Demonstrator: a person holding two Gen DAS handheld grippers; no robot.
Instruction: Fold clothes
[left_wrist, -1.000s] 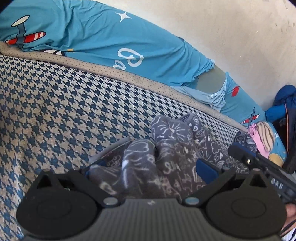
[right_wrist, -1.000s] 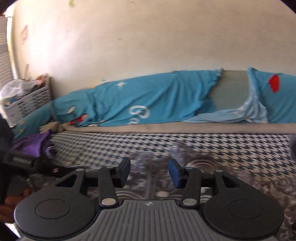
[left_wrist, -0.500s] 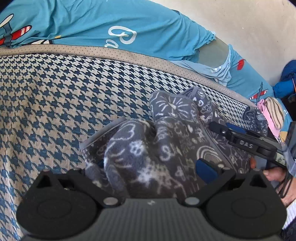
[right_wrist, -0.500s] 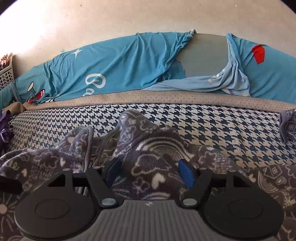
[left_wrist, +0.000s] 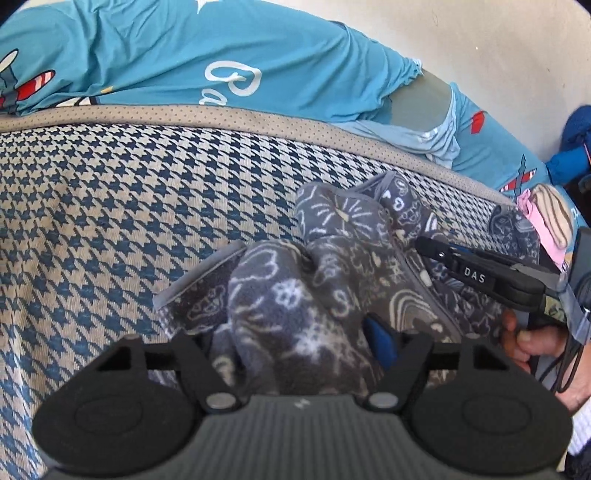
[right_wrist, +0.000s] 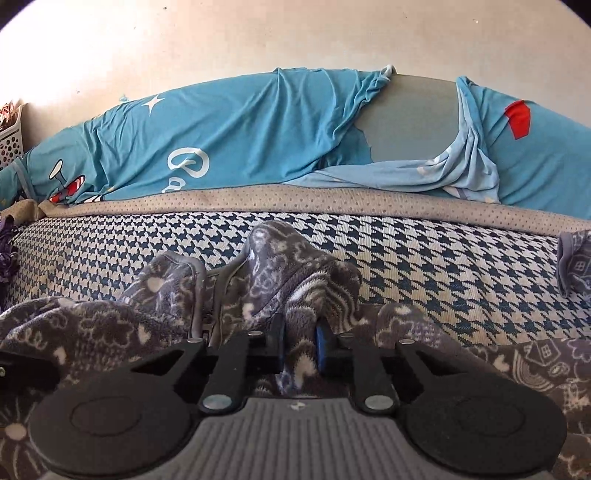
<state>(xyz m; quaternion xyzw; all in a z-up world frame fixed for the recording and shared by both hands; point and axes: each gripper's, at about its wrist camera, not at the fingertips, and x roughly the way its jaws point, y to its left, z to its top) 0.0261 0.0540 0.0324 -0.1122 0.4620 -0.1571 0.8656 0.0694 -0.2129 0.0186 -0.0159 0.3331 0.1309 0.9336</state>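
Note:
A grey fleece garment (left_wrist: 295, 295) with white doodle prints lies crumpled on the houndstooth bed cover (left_wrist: 110, 206). My left gripper (left_wrist: 291, 343) is open, with a thick bunch of the fleece between its fingers; the left pad is hidden under the fabric. In the right wrist view the same garment (right_wrist: 280, 266) rises in a peak, and my right gripper (right_wrist: 300, 347) is shut on a fold of it. The left wrist view shows the right gripper (left_wrist: 428, 245) coming in from the right with a hand (left_wrist: 532, 339) behind it.
A blue printed sheet (right_wrist: 240, 140) covers the cushions along the wall. Pink and striped clothes (left_wrist: 546, 218) and a dark blue garment (left_wrist: 576, 140) lie at the far right. A white basket (right_wrist: 9, 136) and a purple cloth (right_wrist: 5, 251) sit at the left. Another grey fleece piece (right_wrist: 576, 266) lies to the right.
My right gripper dropped onto the fleece and shut on a fold. The left gripper's fingers narrowed around their bunch, and the right gripper came closer to it.

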